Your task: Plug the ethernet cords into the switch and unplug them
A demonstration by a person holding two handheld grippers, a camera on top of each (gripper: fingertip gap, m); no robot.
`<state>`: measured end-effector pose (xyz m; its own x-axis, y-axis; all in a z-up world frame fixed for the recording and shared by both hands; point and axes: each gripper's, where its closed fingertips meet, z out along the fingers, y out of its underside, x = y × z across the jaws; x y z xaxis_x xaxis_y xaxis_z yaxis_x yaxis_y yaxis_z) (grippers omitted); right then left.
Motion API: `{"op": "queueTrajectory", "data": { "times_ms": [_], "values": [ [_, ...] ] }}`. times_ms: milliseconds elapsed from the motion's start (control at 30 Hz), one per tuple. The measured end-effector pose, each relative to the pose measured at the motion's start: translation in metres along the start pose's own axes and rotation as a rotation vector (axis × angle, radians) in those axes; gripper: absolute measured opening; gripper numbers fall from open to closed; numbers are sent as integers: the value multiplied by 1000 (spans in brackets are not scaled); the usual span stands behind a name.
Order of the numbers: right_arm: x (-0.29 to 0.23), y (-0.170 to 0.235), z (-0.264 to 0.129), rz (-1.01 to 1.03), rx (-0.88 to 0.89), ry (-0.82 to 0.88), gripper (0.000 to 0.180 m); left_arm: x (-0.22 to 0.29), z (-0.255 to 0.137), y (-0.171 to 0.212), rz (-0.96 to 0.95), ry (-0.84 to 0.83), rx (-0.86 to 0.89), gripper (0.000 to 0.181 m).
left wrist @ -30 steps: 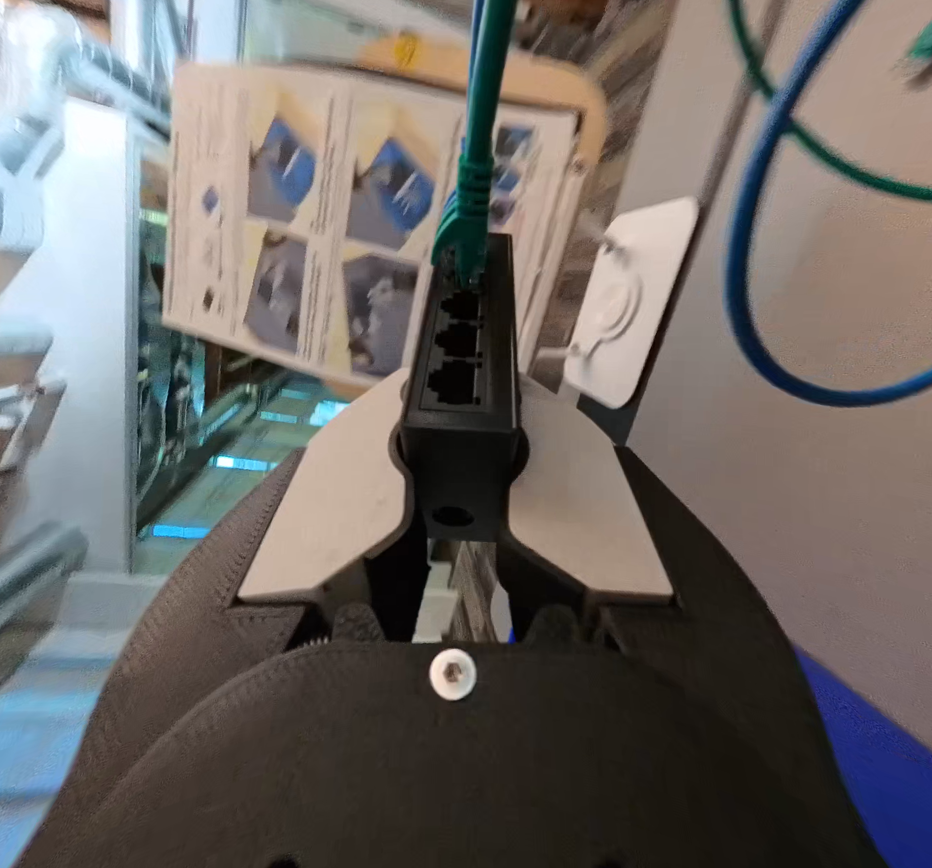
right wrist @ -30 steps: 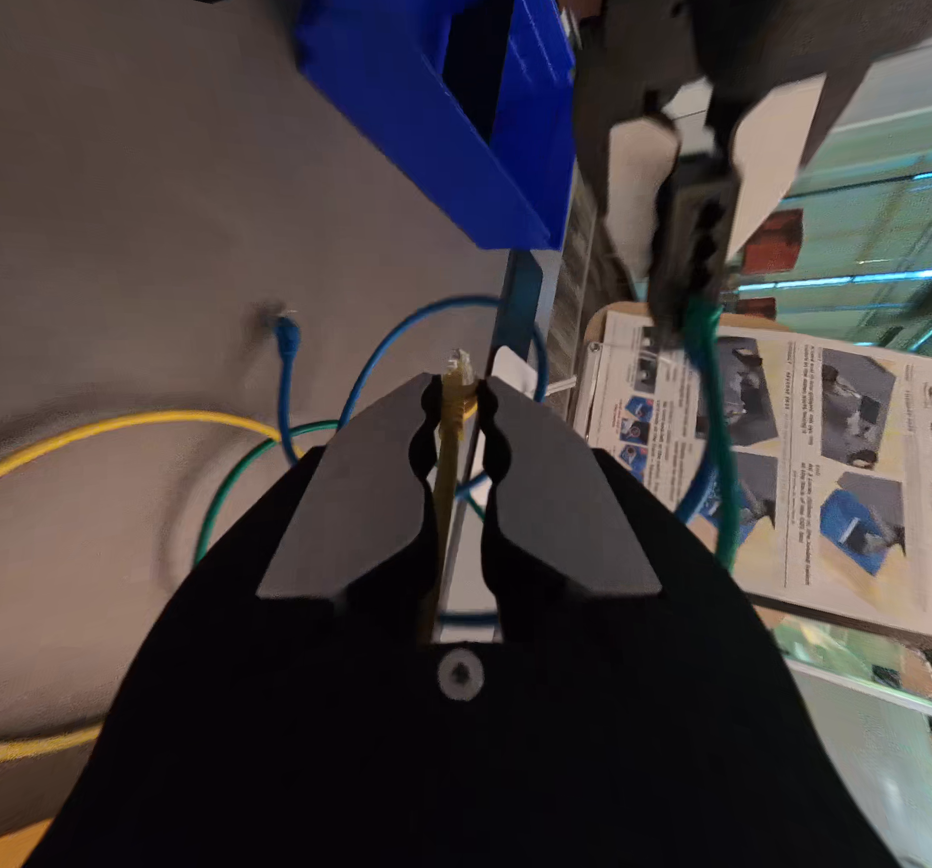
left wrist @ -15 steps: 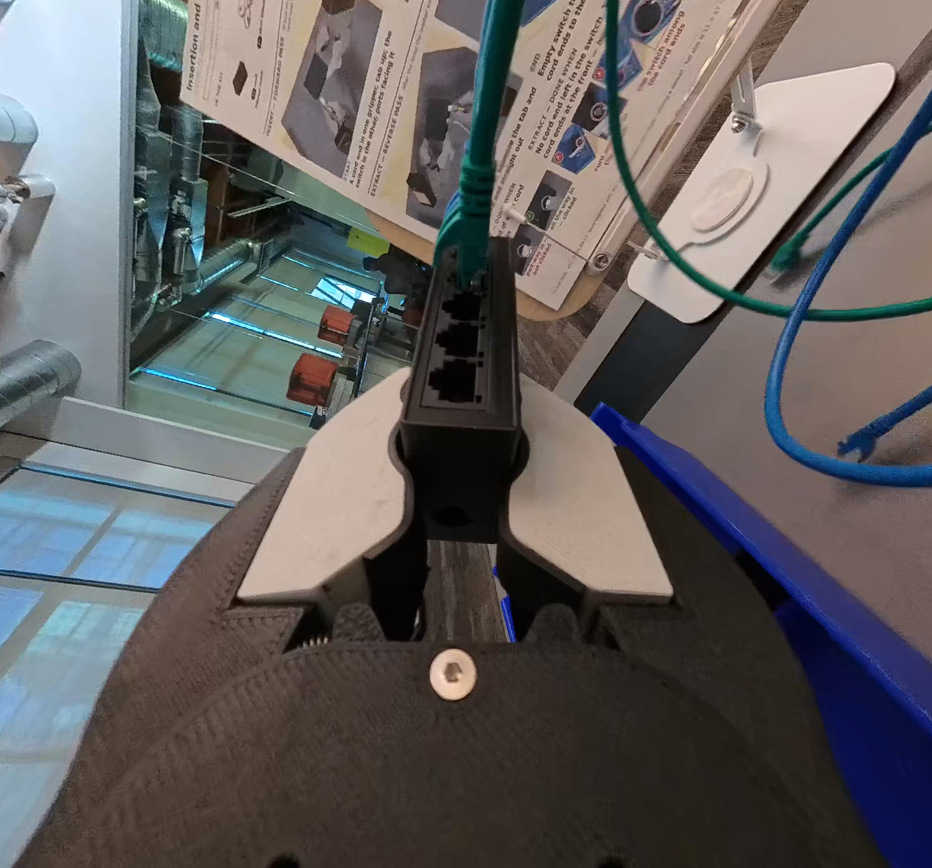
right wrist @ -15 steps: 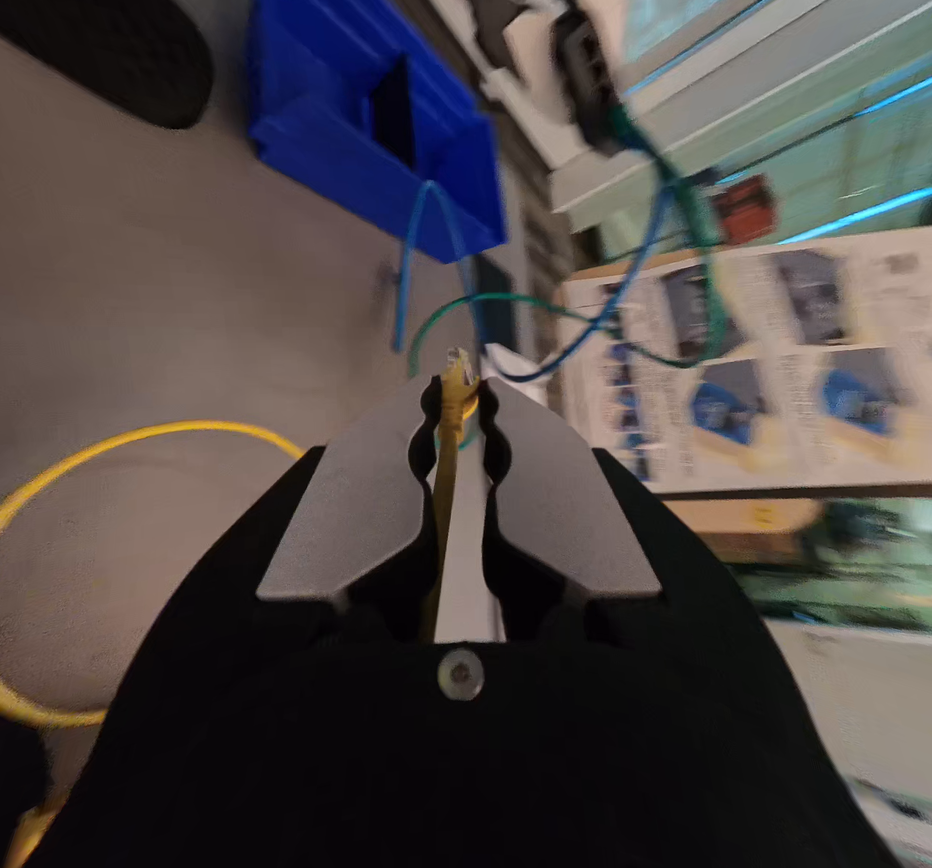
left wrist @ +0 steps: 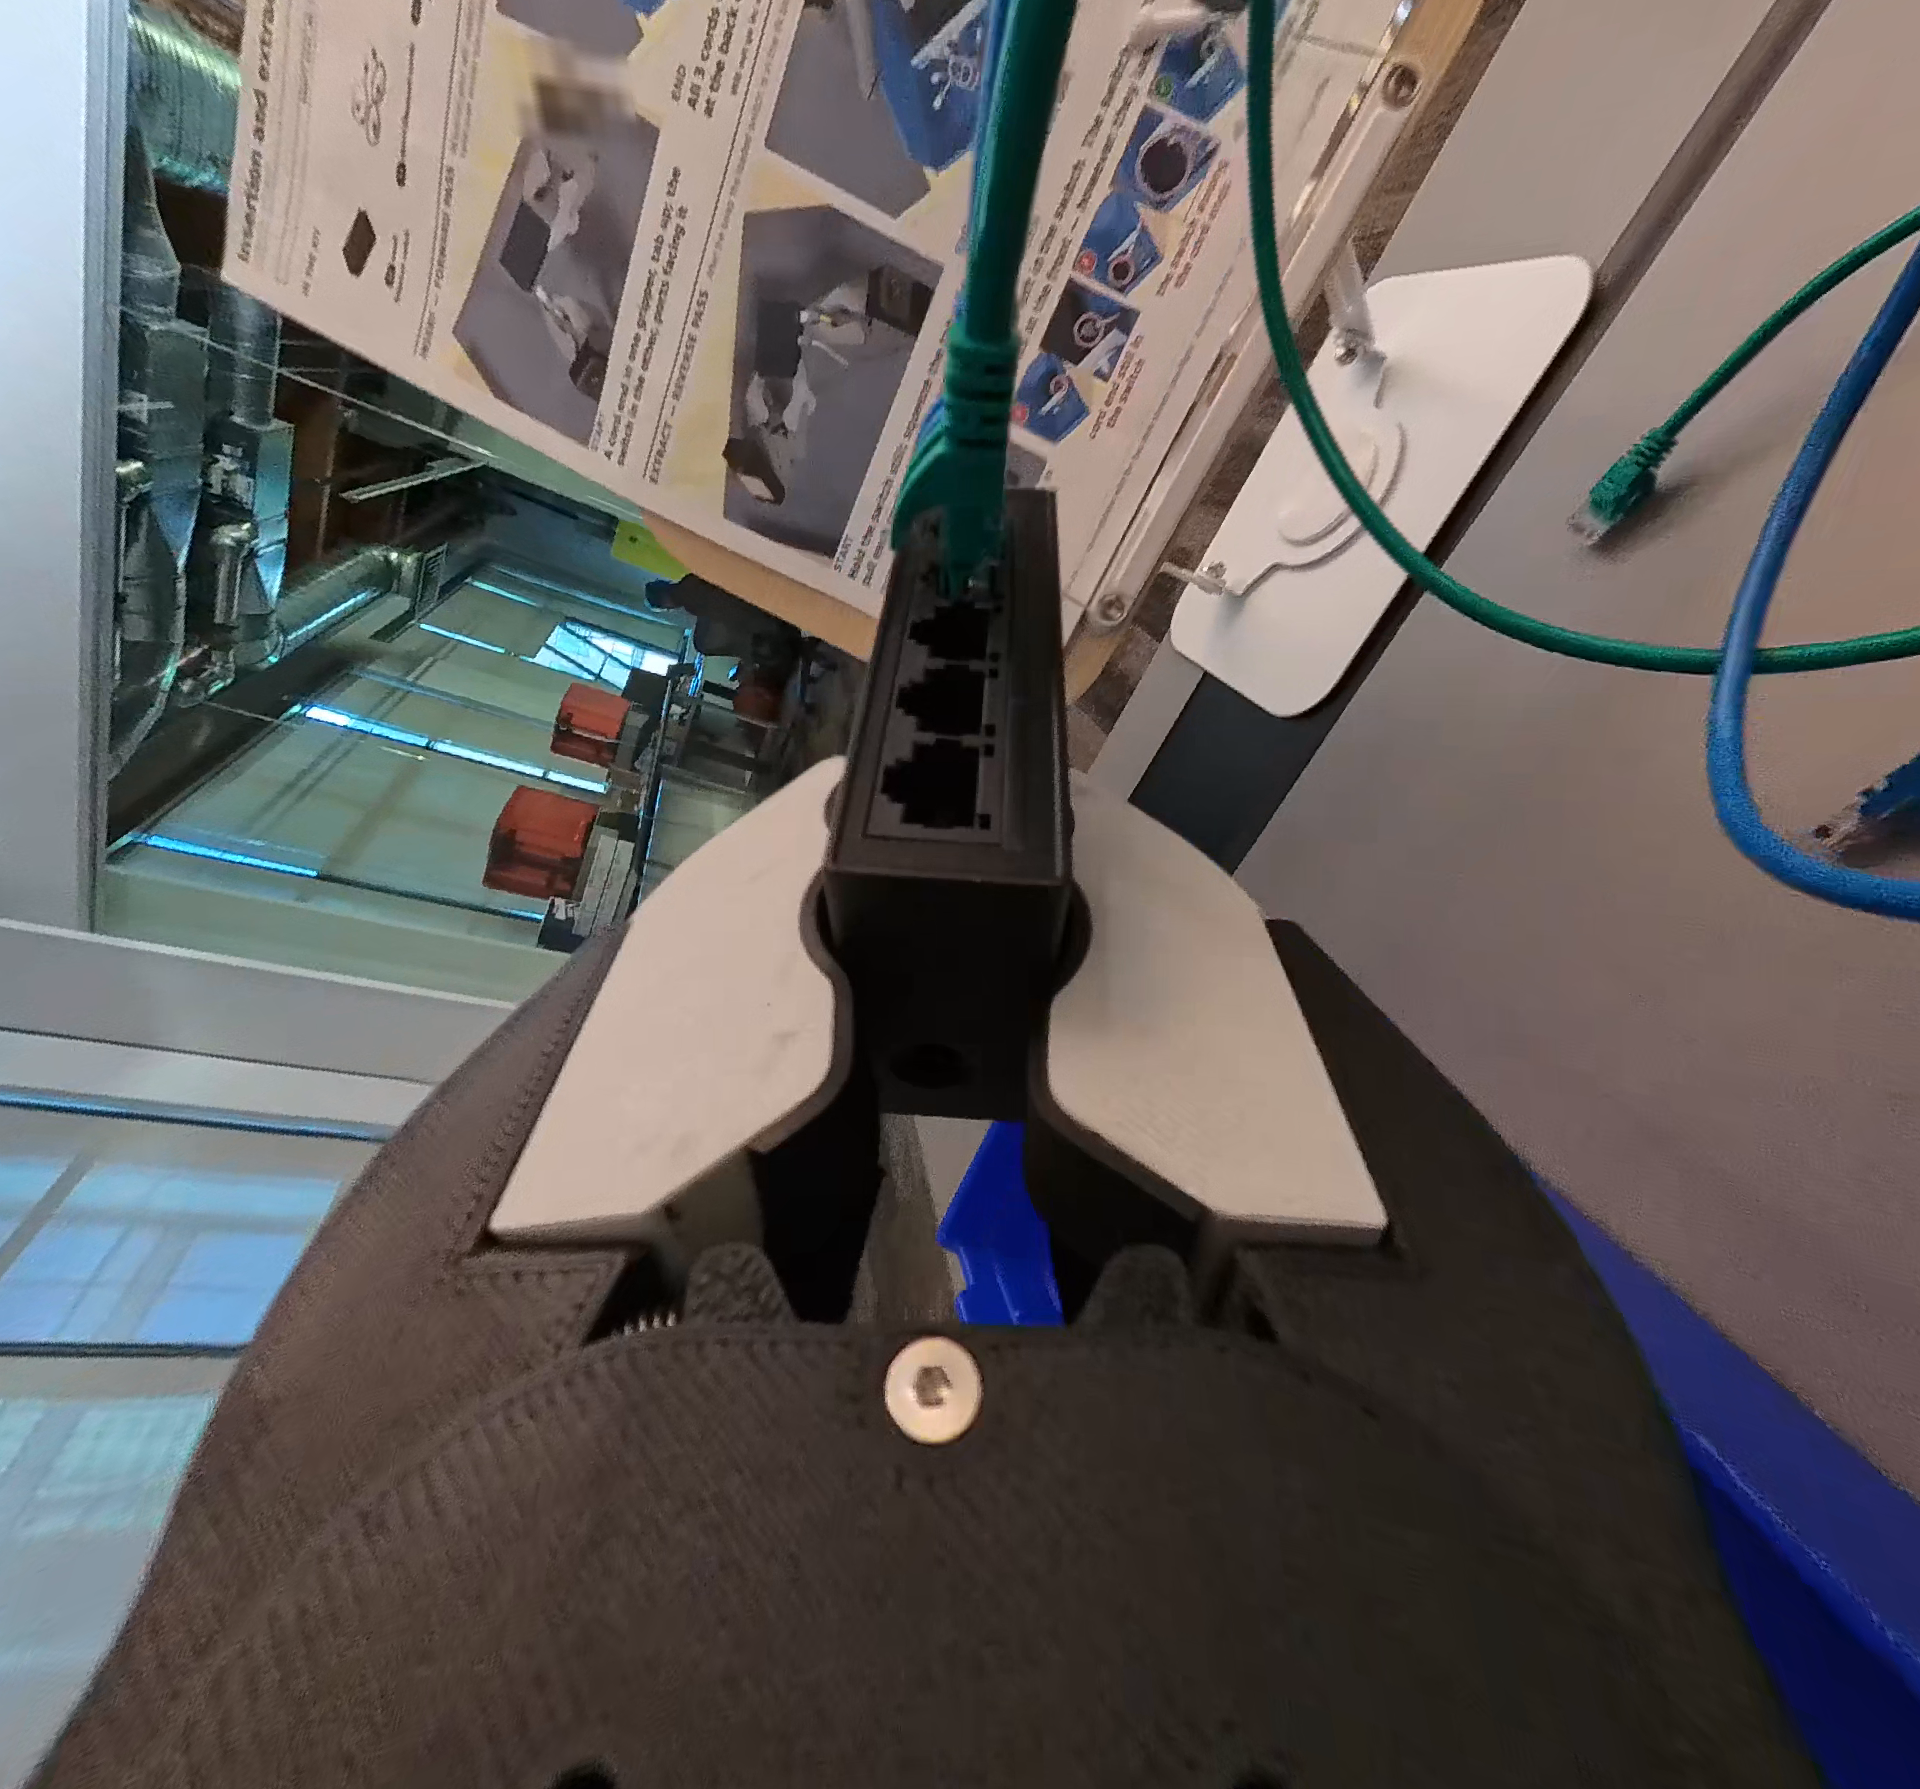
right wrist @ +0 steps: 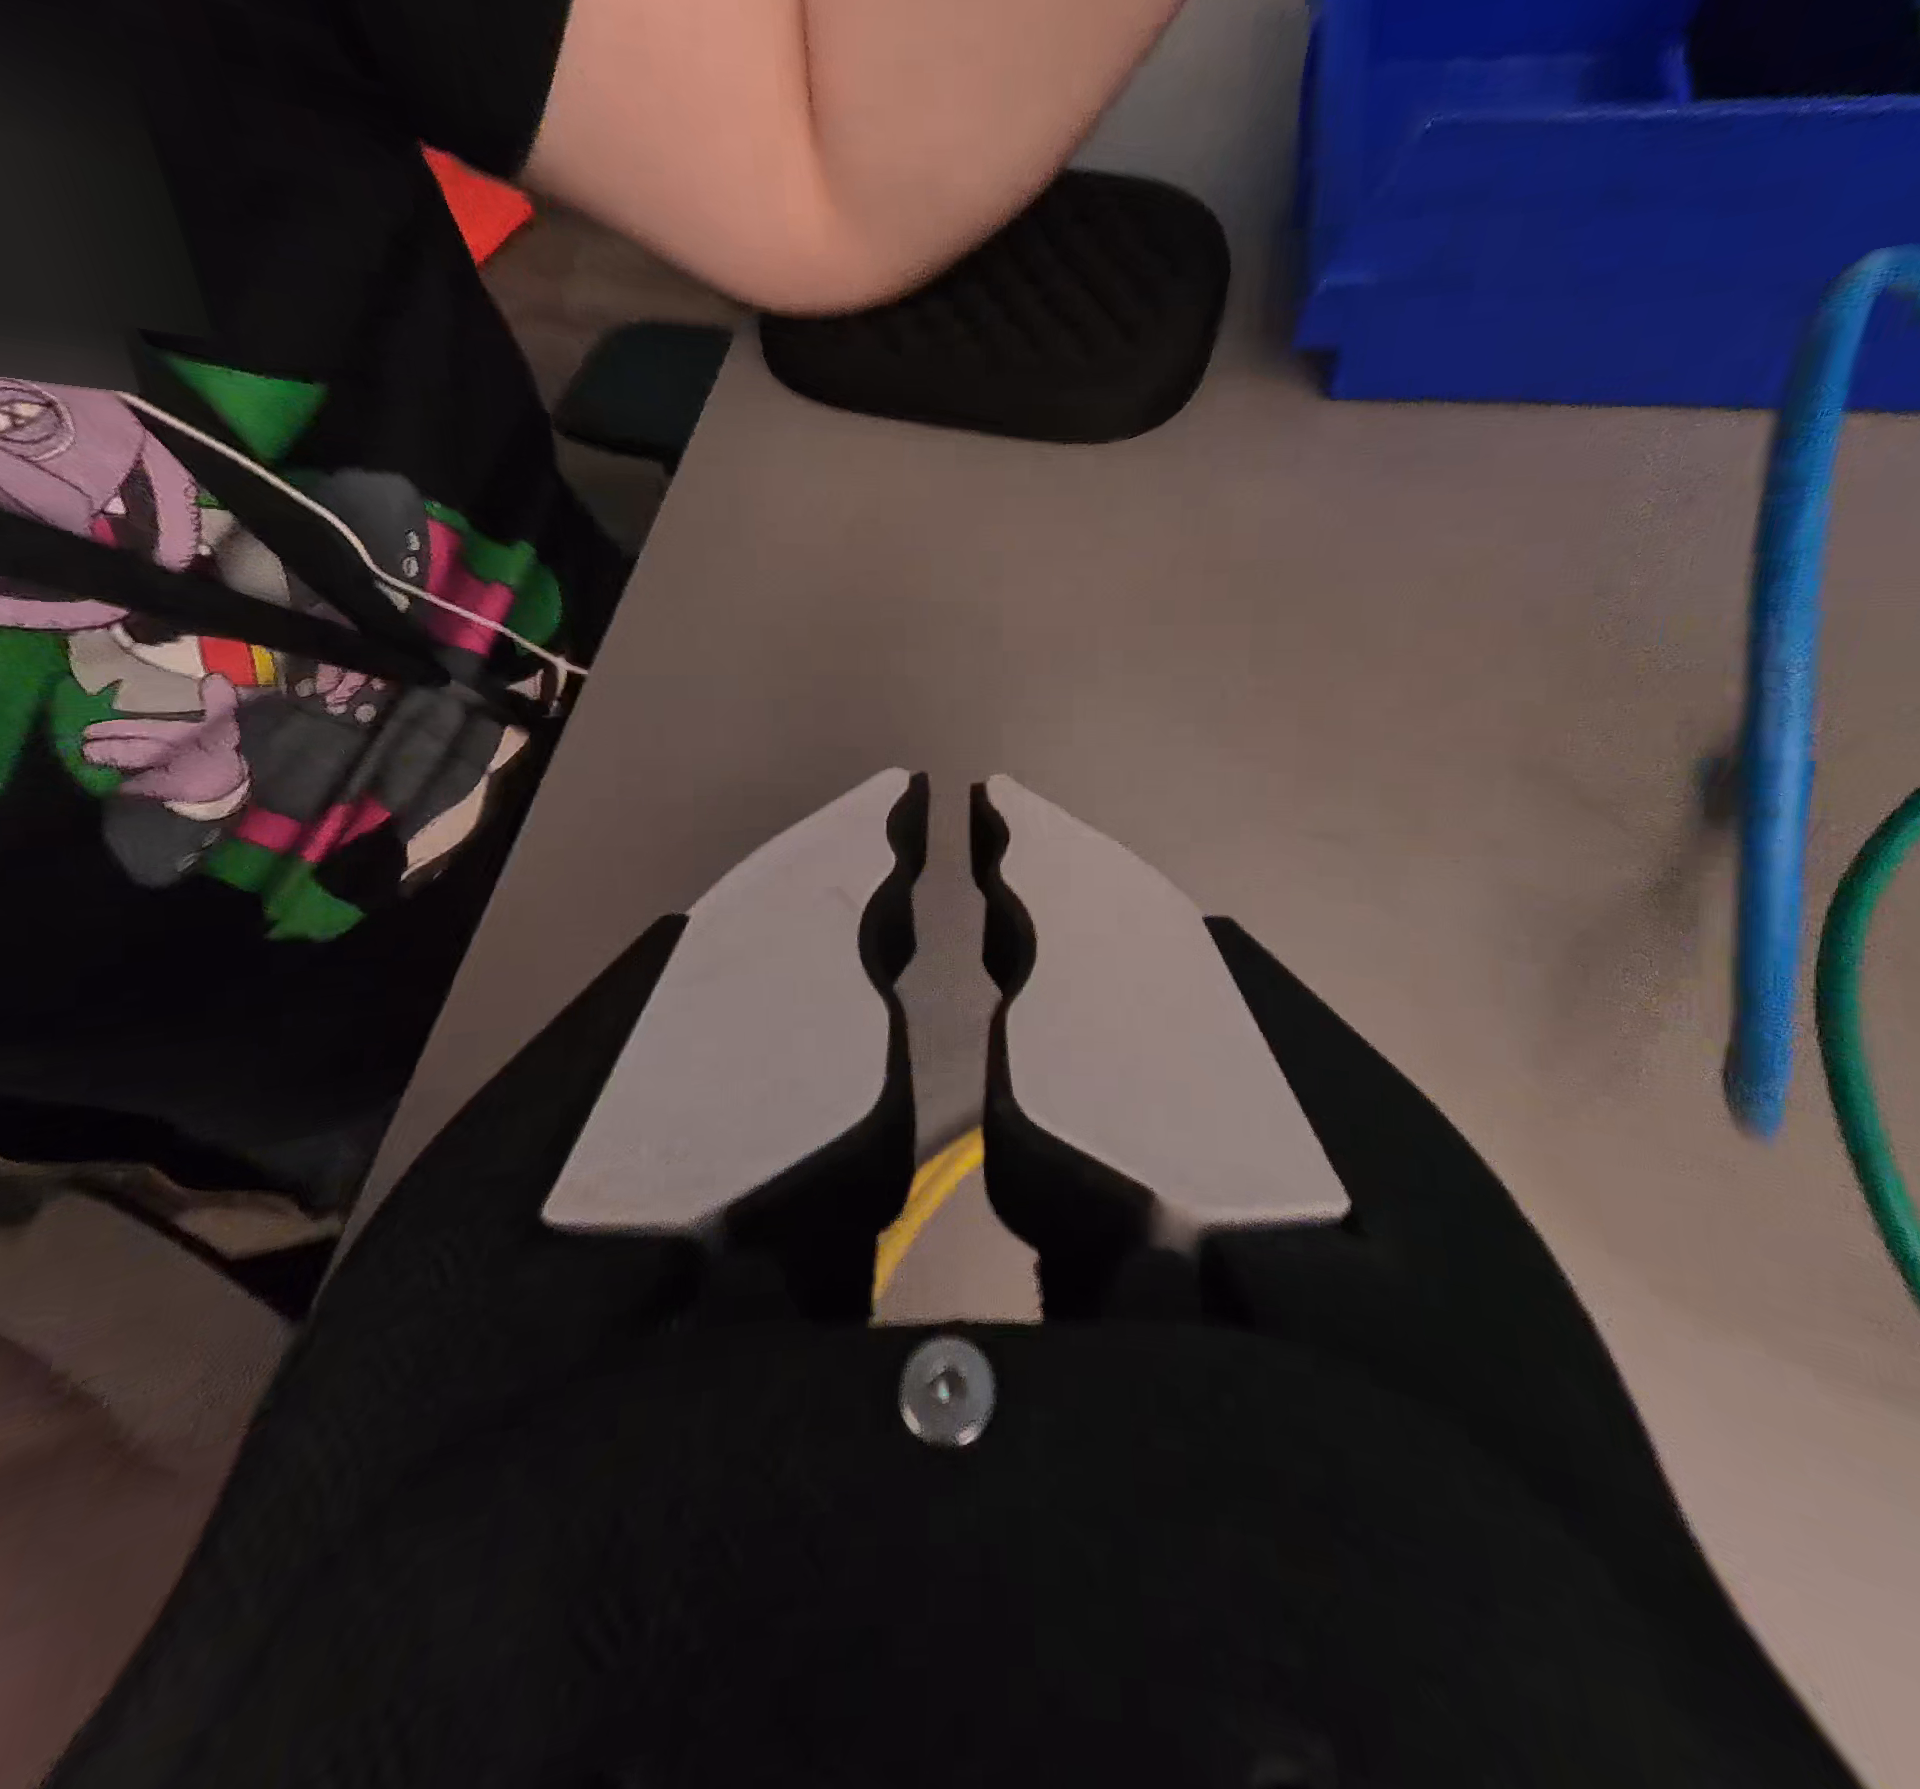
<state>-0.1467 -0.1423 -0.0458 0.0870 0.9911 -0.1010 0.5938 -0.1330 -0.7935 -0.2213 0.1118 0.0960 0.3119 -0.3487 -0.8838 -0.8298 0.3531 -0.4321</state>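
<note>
Right tongs [right wrist: 945,789] have let the yellow cord [right wrist: 930,1189] slip, nearly closed and empty low centre, while left tongs [left wrist: 951,918] grip the switch [left wrist: 961,752]: regrasp needed.

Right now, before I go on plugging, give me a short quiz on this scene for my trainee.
1. True or false: the left gripper is clamped on the black switch.
2. Which colour of cord is plugged into the switch's farthest port? A) yellow B) green C) red
3. Fill in: between that plug and the fingers, the left wrist view shows ___ empty ports.

Key: 1 true. 2 B, the green cord. 3 three.
</note>
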Motion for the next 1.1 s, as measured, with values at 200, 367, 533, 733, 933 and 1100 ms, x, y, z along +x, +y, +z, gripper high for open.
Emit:
{"op": "queueTrajectory", "data": {
  "times_ms": [200, 367, 533, 733, 933, 1100],
  "values": [
    [3, 15, -26, -95, 78, 544, 29, 6, -7, -16, -6, 32, 64, 30],
    [-31, 79, -2, 182, -131, 535, 58, 9, -14, -28, -8, 49, 110, 30],
    [-13, 137, 3, 421, -266, 639, 41, 12, -19, -38, -1, 60, 142, 30],
    [-1, 130, 23, 475, -183, 618, 13, 6, -20, -34, -28, 56, 151, 30],
    [-26, 66, 45, 558, 173, 367, 12, -6, -20, -19, -75, 45, 134, 30],
    [-51, -2, -2, 674, 692, 111, 12, -12, -19, -10, -102, 39, 125, 30]
  ]
}}
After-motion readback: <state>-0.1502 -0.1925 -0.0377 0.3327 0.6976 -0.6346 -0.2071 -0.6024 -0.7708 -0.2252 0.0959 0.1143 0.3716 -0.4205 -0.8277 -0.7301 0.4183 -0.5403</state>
